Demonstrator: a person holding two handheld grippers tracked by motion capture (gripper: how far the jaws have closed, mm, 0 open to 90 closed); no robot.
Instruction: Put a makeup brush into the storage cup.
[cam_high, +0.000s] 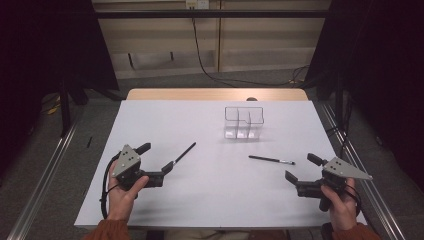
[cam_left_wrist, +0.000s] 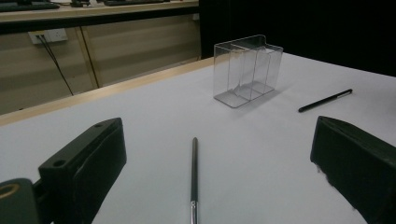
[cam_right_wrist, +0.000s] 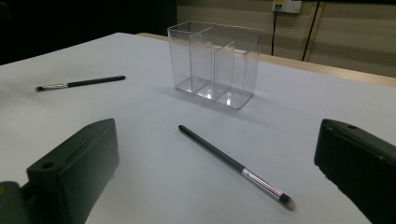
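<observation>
White tabletop. Left gripper (cam_high: 159, 164): jaws wide, empty, straddling makeup brush (cam_high: 182, 154) left of centre. Right gripper (cam_high: 299, 170): wide, empty. Second brush (cam_high: 271, 160), clear organizer (cam_high: 243, 122) beyond. Advice: close squarely on handle mid-length.

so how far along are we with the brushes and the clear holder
Nothing looks done yet: the clear holder stands empty. Both brushes lie flat on the table, the left brush and the right brush. In hand: the left gripper is open, its jaws either side of the left brush's near end; the right gripper is open, short of the right brush. Left: grasping both and likely standing them in the holder.
</observation>
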